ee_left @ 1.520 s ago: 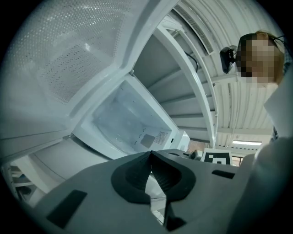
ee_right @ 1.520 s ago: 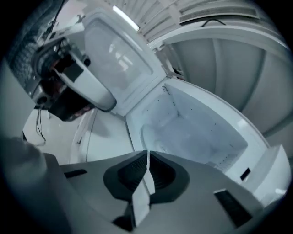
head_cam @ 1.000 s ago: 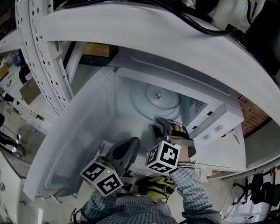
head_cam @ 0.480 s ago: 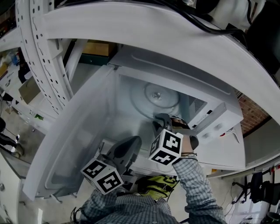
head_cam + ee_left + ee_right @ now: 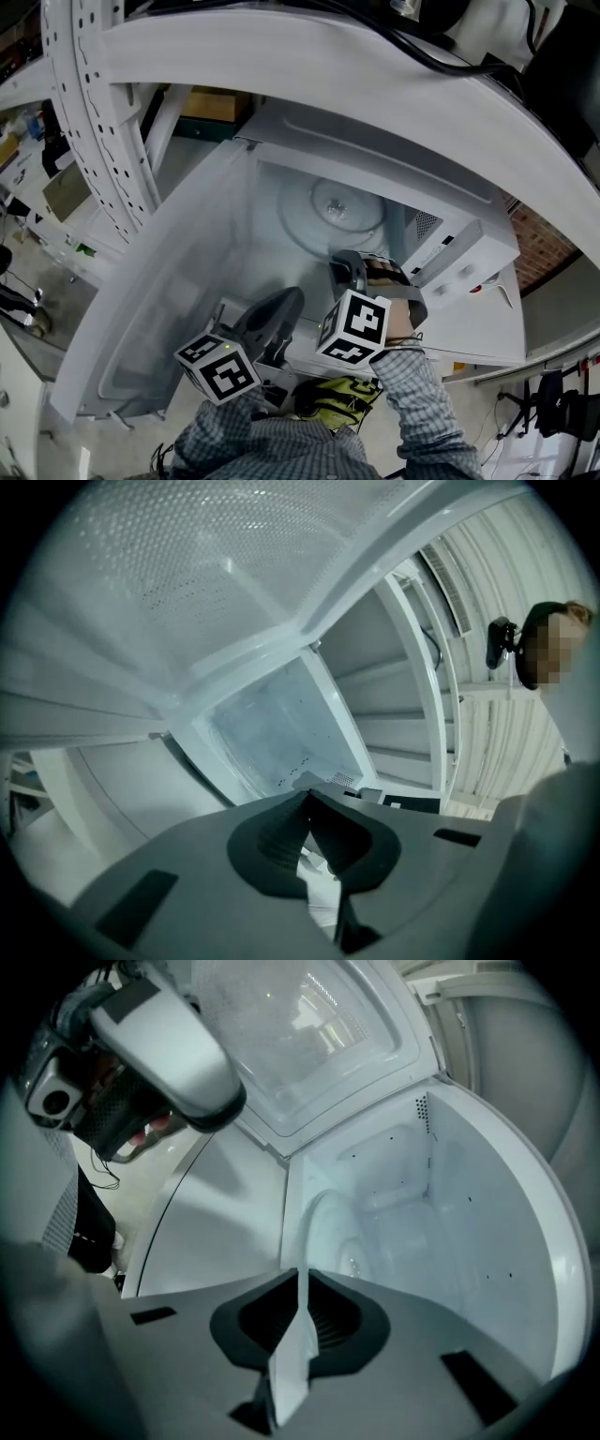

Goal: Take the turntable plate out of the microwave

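**A:** Since the right gripper (image 5: 349,267) is the one at the mouth of the microwave (image 5: 375,155), which way does the turntable plate (image 5: 333,211) lie from it?

**B:** Straight ahead and deeper in. The plate lies flat on the microwave's floor, toward the back wall. The gripper's tips are at the front of the cavity, just short of the plate's near rim. I can't tell if they touch it.

**A:** Any long axis to line up with?

**B:** None, since it's round. My guess is the near rim is the edge to go for.

**A:** And the jaws?

**B:** The right pair is closed, tips together with nothing between them. I'd judge they have to part before they can take that rim. The left gripper (image 5: 279,309) is outside the microwave, in front of its opening beside the swung-open door (image 5: 141,309). Its jaws are also pressed together and empty, and it is farther from the plate than the right one.

**A:** Any brand or lettering?

**B:** Nothing I can read. The control panel (image 5: 459,272) on the microwave's right side is too small to make out. The marker cubes (image 5: 354,326) carry only black-and-white squares.
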### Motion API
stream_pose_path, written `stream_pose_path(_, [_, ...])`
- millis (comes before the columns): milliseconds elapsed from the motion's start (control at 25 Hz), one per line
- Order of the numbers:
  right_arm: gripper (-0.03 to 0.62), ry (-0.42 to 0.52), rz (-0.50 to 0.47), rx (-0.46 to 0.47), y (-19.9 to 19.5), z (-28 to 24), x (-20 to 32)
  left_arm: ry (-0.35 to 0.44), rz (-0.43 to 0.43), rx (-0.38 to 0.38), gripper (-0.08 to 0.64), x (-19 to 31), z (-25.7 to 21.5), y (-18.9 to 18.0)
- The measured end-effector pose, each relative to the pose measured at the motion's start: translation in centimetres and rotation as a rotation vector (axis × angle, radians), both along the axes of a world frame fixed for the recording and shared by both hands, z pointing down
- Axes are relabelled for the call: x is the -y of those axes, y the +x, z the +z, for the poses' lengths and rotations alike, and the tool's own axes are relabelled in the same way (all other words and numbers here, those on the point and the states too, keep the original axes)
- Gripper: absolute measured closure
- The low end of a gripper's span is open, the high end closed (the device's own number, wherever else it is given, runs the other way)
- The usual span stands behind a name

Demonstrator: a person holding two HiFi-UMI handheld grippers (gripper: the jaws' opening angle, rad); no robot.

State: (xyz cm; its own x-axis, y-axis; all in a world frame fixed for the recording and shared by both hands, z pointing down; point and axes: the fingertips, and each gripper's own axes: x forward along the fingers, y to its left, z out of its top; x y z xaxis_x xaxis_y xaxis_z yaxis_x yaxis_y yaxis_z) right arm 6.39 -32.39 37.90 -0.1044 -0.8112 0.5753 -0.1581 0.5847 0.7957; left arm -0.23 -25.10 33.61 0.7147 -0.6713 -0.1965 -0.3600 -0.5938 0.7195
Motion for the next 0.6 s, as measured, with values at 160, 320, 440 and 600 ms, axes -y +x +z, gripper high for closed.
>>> stream_pose_path(160, [0.554, 0.011, -0.011, 0.014, -0.3, -0.4, -0.9, -0.077, 0.037, -0.092, 0.551, 0.7, 0.1, 0.7])
stream_pose_path(320, [0.554, 0.017, -0.019, -0.008, -0.4, 0.1, -1.9, -0.161, 0.093, -0.203, 0.549, 1.2, -0.1, 1.6])
stream_pose_path(440, [0.554, 0.029, -0.018, -0.001, -0.4, 0.1, -2.5, -0.206, 0.076, -0.22, 0.549, 1.6, 0.1, 1.8])
stream_pose_path(600, [0.555, 0.045, -0.021, 0.021, -0.5, -0.4, -3.2, -0.236, 0.03, -0.189, 0.537, 2.7, 0.8, 1.3])
